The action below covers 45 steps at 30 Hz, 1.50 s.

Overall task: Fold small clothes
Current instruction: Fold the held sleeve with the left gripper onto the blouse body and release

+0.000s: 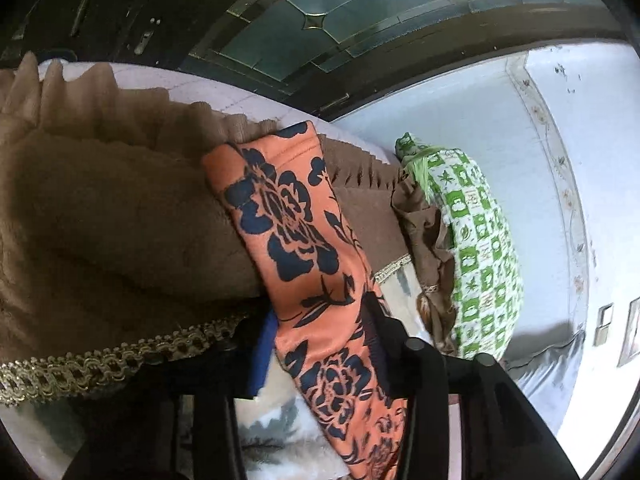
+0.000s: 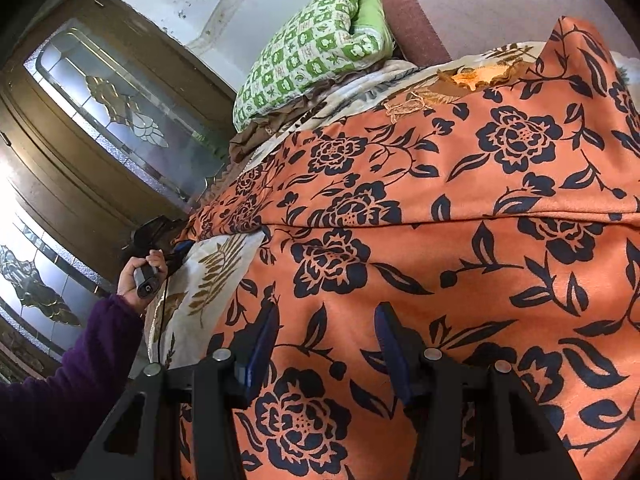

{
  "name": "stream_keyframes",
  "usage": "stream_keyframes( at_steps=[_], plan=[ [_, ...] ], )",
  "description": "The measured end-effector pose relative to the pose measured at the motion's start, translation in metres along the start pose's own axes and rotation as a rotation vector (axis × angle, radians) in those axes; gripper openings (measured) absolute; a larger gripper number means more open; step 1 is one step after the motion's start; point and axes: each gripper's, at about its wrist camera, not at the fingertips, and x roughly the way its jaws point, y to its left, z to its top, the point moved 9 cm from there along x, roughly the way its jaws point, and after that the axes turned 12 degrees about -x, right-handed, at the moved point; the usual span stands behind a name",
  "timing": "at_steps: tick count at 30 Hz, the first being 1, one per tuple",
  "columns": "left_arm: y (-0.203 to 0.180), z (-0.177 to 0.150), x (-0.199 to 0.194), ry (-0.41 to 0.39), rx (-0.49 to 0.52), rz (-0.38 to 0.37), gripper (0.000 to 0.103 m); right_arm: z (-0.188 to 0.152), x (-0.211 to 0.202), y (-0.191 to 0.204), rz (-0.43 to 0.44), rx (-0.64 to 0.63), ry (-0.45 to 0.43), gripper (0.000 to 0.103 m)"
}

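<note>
A: Left gripper (image 1: pixel 320 340), condition?

B: Jaws clamped on a strip of the orange floral garment (image 1: pixel 304 240), which runs up between them.

A: Right gripper (image 2: pixel 326 340)?

B: Jaws parted, pads (image 2: pixel 266 332) standing above the same garment, nothing pinched between them.

A: Garment's position?

B: Spread over the patterned bed cover (image 2: pixel 208 276); the left hand (image 2: pixel 136 276) grips at its far edge.

A: Beyond?

B: A brown fringed cloth (image 1: pixel 112 208), then a green checked bundle (image 2: pixel 312 60).
</note>
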Motion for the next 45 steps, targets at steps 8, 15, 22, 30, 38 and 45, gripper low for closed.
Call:
stream_keyframes(
  at_steps=[8, 15, 22, 30, 38, 45],
  plan=[
    [-0.020, -0.005, -0.012, -0.044, 0.114, 0.031, 0.009, 0.005, -0.011, -0.004, -0.020, 0.005, -0.030, 0.054],
    [-0.053, -0.031, -0.030, -0.034, 0.226, -0.016, 0.005, 0.012, -0.027, -0.017, -0.046, 0.036, -0.075, 0.054],
    [-0.124, -0.102, -0.046, 0.040, 0.413, -0.078, 0.005, 0.026, -0.057, -0.039, -0.046, 0.120, -0.159, 0.054],
    [-0.203, -0.287, -0.040, 0.257, 0.723, -0.139, 0.005, 0.039, -0.121, -0.086, -0.102, 0.218, -0.290, 0.054],
    [-0.169, -0.516, 0.016, 0.597, 0.921, -0.092, 0.005, 0.040, -0.195, -0.139, -0.183, 0.306, -0.412, 0.054],
    [-0.107, -0.594, 0.019, 0.733, 1.054, 0.017, 0.043, 0.038, -0.219, -0.169, -0.256, 0.341, -0.426, 0.067]
  ],
)
